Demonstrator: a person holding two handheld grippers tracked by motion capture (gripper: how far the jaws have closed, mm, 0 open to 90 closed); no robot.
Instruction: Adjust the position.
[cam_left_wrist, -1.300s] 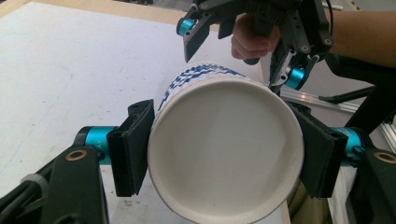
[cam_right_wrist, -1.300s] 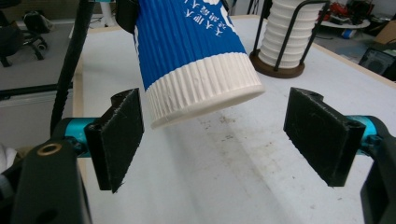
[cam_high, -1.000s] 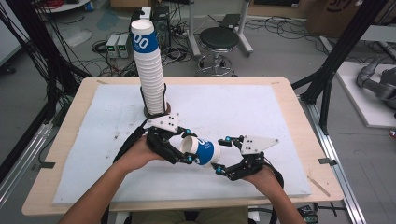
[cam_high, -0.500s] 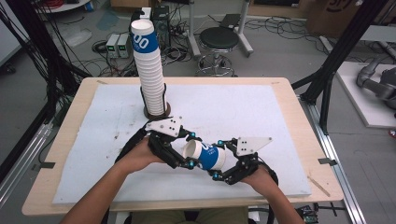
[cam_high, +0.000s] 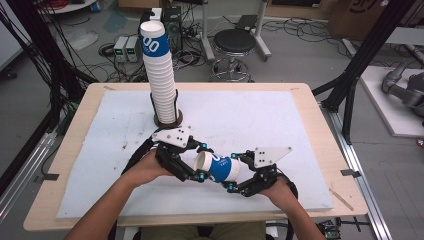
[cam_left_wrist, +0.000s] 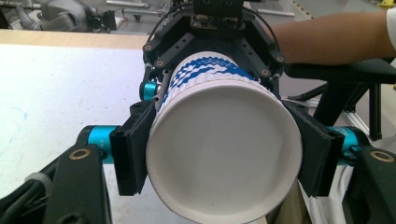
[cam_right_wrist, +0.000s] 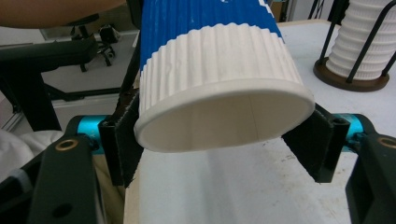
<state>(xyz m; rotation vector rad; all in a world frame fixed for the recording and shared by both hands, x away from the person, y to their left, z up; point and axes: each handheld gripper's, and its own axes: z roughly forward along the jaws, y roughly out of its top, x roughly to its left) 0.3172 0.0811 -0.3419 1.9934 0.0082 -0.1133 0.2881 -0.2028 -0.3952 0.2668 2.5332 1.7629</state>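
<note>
My right gripper (cam_high: 231, 172) has just been closing around the cup (cam_high: 216, 167), and its pads are now touching the rim end on both sides. My left gripper (cam_high: 199, 161) is clamping the other end tight, so I'm pinching it from both ends, probably to pull a nested one apart. It's hanging sideways at lower centre of the high view, below the cup stack (cam_high: 159, 70).

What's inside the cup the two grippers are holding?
The left gripper view looks straight at one end of the cup: plain white there, nothing lying in it. The right gripper view shows the cup's other end, white inside too. The deeper part is hidden.
</note>
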